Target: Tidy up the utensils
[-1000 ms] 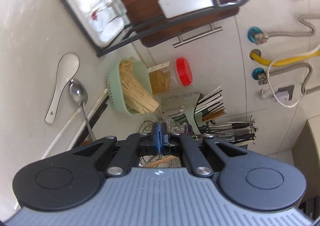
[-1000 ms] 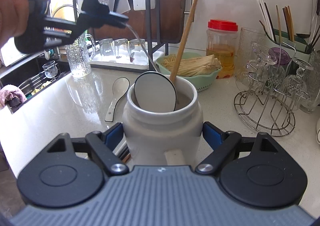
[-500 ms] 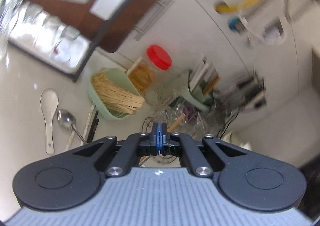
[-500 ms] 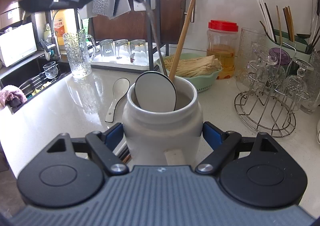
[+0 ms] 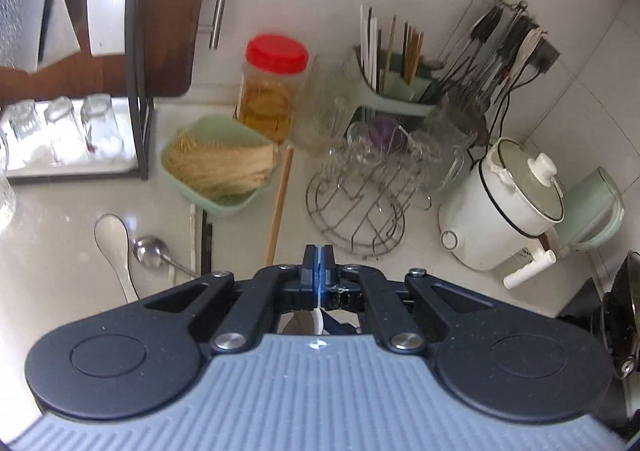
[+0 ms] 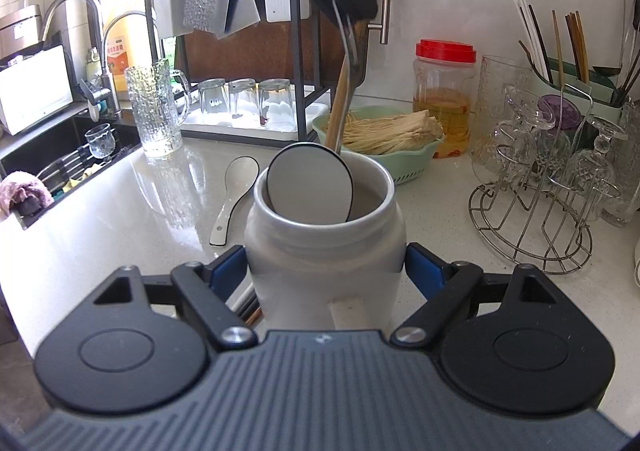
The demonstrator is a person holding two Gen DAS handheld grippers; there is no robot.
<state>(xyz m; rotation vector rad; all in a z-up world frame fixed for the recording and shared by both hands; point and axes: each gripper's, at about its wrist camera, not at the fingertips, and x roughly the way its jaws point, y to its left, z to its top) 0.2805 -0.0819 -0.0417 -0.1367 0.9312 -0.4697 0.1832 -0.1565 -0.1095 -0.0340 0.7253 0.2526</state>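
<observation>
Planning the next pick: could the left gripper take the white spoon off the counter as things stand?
Probably not yet: the left gripper is shut on a metal utensil above the jar. The white spoon itself lies uncovered on the counter.

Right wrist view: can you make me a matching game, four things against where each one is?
Things:
1. crock
2. white spoon
3. jar
4. stemmed glasses

Places:
a. on the wire rack
b. between the right gripper's fingers
c. lying on the counter
d. behind the green basket

Pairs: 1-b, 2-c, 3-d, 4-a
</observation>
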